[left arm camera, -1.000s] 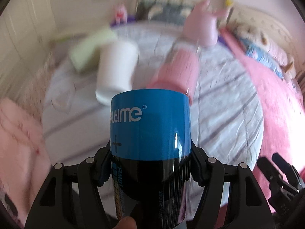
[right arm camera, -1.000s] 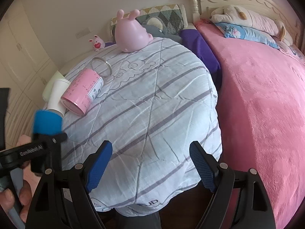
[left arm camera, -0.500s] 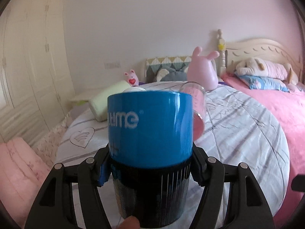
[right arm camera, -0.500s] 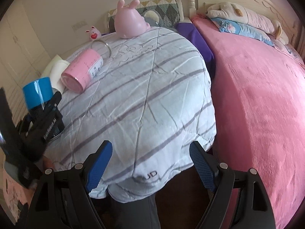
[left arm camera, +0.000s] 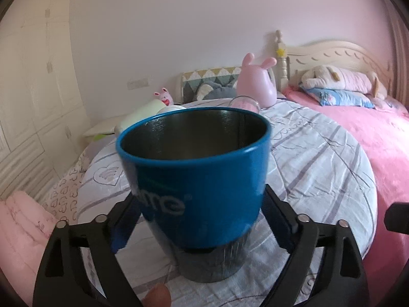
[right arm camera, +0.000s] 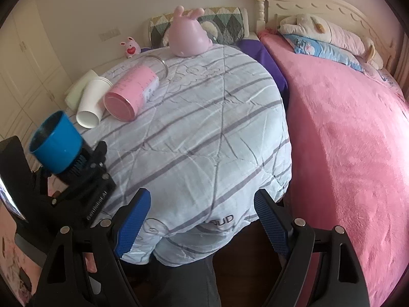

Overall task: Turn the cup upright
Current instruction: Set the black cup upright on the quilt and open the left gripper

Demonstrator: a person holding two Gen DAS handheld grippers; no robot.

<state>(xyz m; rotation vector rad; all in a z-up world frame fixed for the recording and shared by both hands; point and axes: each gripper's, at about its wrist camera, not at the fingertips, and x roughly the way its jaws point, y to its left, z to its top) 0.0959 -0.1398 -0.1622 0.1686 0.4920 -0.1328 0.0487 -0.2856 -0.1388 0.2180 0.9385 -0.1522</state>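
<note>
Two tongs in view, only the left tongs (left arm camera: 202, 220) matter: they're clamped on the cup (left arm camera: 196, 179), pads squeezing the blue band from both sides just above its dark base. Cup sits dead centre between the fingers, mouth up and tipped slightly toward the camera, so I can see the dark inside. Long axis reads close to vertical, with a small lean. From the right wrist view the cup (right arm camera: 55, 143) is at the near left edge of the striped quilt (right arm camera: 204, 128); whether the base touches the quilt or hangs just over it, I can't tell.

Right tongs (right arm camera: 202, 226) are spread wide and carrying nothing, well apart from the cup, off to its right.

My read: the flip is basically done, what's left is levelling out the lean and seating the base flat on soft bedding before letting go. Risk is the cup tipping on the wrinkled quilt
</note>
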